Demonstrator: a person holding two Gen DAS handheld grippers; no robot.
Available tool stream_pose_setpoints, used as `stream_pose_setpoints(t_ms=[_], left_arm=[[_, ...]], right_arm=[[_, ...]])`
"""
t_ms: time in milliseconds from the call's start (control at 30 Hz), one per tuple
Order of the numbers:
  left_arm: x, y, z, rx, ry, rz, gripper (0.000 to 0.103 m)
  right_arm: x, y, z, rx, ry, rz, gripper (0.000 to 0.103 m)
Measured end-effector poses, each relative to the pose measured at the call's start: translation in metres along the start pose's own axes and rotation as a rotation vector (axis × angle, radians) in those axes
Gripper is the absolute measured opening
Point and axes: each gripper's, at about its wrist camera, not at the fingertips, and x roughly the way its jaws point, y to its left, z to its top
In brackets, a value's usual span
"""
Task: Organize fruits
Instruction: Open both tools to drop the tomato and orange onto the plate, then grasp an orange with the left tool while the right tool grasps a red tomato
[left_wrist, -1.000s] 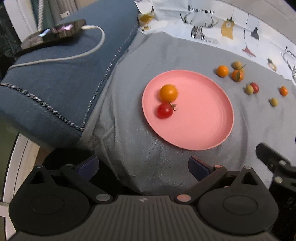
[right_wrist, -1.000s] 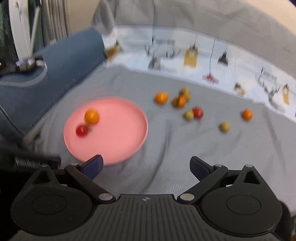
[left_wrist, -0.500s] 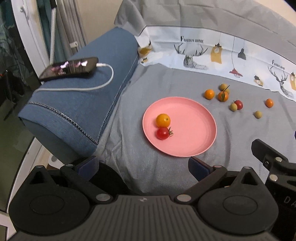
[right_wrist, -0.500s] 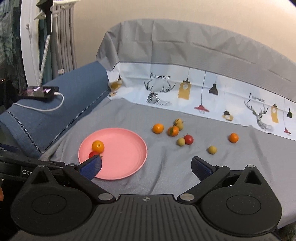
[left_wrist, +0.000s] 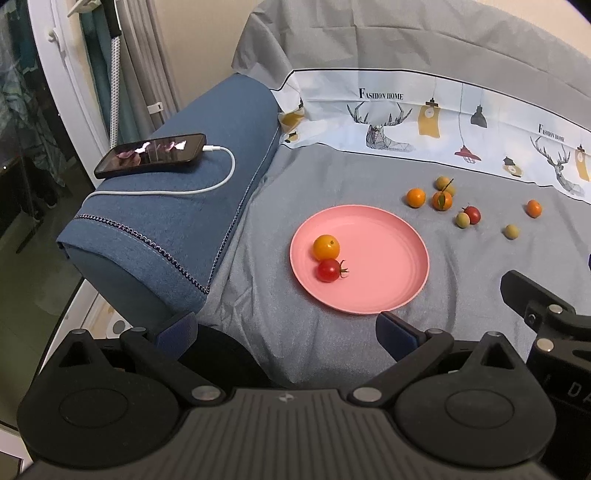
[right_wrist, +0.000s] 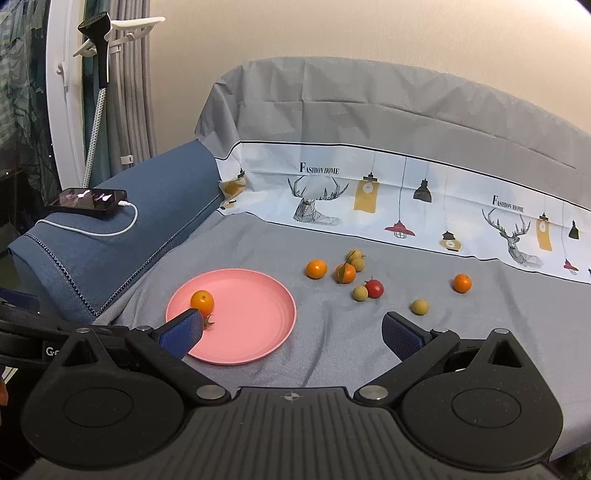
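A pink plate lies on the grey cloth and holds an orange tomato and a red tomato. In the right wrist view the red one is mostly hidden behind a fingertip. Several small orange, green and red fruits lie loose on the cloth beyond the plate to the right. My left gripper stands open and empty near the sofa's front edge. My right gripper is open and empty too, held back from the plate.
A blue armrest at the left carries a phone on a white charging cable. A printed white band runs along the sofa back. A steamer stand and curtains are at the far left.
Both grippers have pulled back and up from the plate, so the whole seat and the sofa back come into view. Both stay open. No fruit has moved.
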Motion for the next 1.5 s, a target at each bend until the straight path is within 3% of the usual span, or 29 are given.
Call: stream_pose_setpoints(t_ms=[1067,1500], left_arm=[[0.03,-0.009,0.002,0.042,0.09,0.002,0.103],[0.059,-0.043,0.04,0.09,0.127,-0.018,0.103]], right_arm=[[0.032,-0.005,-0.008,0.039,0.107,0.022,0.102],[0.059,-0.045,-0.011,0.126,0.113,-0.03,0.102]])
